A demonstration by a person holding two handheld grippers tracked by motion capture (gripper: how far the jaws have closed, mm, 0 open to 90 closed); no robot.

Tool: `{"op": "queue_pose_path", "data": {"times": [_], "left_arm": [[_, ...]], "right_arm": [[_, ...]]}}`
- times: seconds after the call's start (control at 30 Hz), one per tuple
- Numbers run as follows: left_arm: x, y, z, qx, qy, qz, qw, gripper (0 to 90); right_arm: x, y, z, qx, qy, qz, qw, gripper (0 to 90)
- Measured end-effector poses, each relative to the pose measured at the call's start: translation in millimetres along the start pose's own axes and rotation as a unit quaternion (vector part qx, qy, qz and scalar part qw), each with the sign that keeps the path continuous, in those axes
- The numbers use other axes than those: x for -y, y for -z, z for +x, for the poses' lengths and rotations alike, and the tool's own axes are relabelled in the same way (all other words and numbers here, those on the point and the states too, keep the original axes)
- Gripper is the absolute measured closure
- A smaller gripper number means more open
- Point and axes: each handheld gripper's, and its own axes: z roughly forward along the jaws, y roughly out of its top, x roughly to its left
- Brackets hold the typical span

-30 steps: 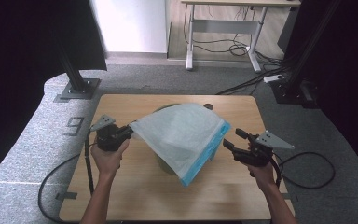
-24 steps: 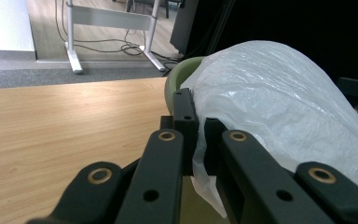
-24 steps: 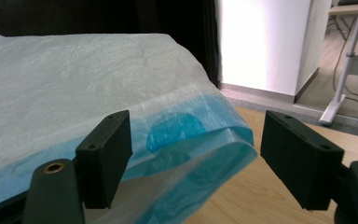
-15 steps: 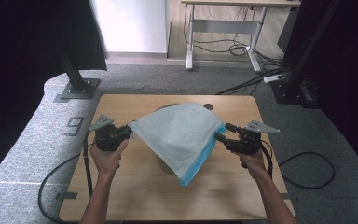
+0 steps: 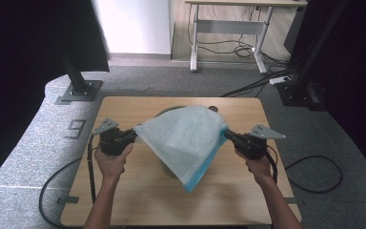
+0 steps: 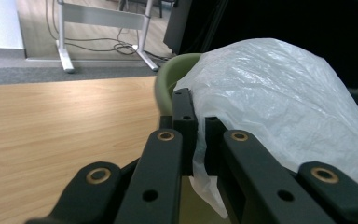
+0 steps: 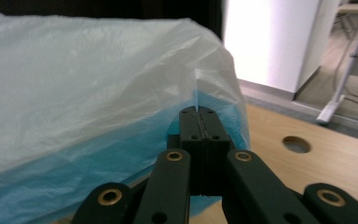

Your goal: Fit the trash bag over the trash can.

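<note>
Your left gripper (image 5: 132,135) is clamped on the left edge of the white plastic bag (image 5: 183,136), your right gripper (image 5: 228,134) has just closed on its right edge. The bag hangs stretched between them over the green bin (image 6: 168,81) on the wooden table (image 5: 138,200).

Your left gripper (image 5: 132,135): jaws clamped, held level, pointing right. Your right gripper (image 5: 228,134): jaws just closed, level, pointing left.
</note>
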Motion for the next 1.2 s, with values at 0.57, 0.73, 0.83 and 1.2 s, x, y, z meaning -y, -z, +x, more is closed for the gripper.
{"op": "queue_pose_path", "data": {"times": [0.57, 0.73, 0.83, 1.2], "left_arm": [[-5.5, -39.4, -32.1, 0.062, -0.037, 0.075, 0.9946, 72.1], [-3.3, -18.6, -32.6, 0.077, -0.053, 0.088, 0.9917, 36.5], [-3.3, -5.5, -31.6, 0.085, -0.059, 0.089, 0.9907, 25.6], [-12.9, 23.2, -41.5, 0.092, -0.073, 0.045, 0.992, 20.1]], "right_arm": [[-43.4, 49.8, -13.3, 0.056, 0.019, -0.056, 0.9967, 88.6], [-38.6, 45.9, -15.8, 0.062, 0.011, -0.047, 0.9969, 88.6], [-36.9, 43.1, -18.1, 0.069, 0.003, -0.043, 0.9967, 88.6], [-36.1, 32.0, -9.7, 0.057, 0.001, -0.036, 0.9977, 88.6]]}}
